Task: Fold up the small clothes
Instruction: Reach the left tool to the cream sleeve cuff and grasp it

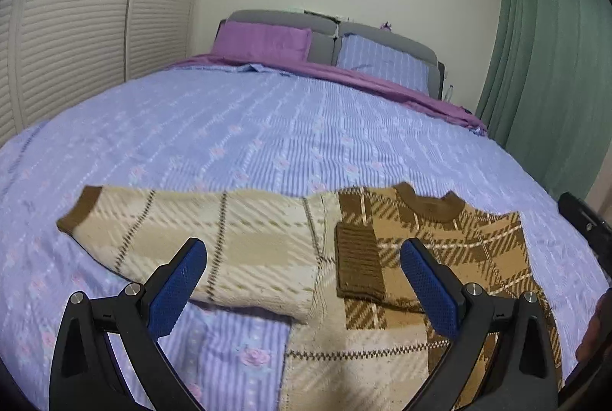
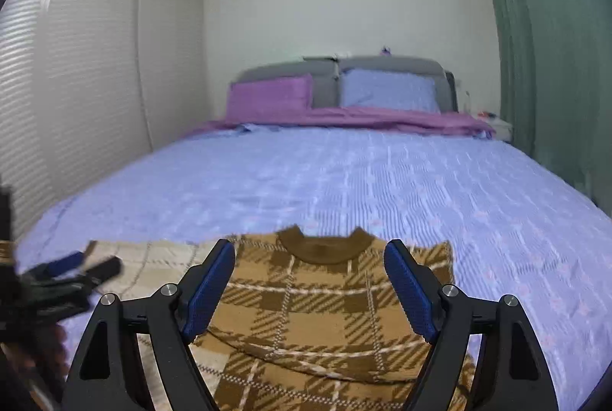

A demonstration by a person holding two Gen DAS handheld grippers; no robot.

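Left claw (image 1: 304,258) and right claw (image 2: 310,260) both gape wide, gripping nothing

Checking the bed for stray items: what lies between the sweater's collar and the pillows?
Only bare blue bedspread between the sweater and the pillows; both wrist views show it.

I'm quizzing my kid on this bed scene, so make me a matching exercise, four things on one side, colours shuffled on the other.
Things:
1. curtain
2. sweater collar
3. left pillow
4. gripper fingers

Colours:
A. dark blue
B. purple
C. green
D. brown

Pairs: 1-C, 2-D, 3-B, 4-A
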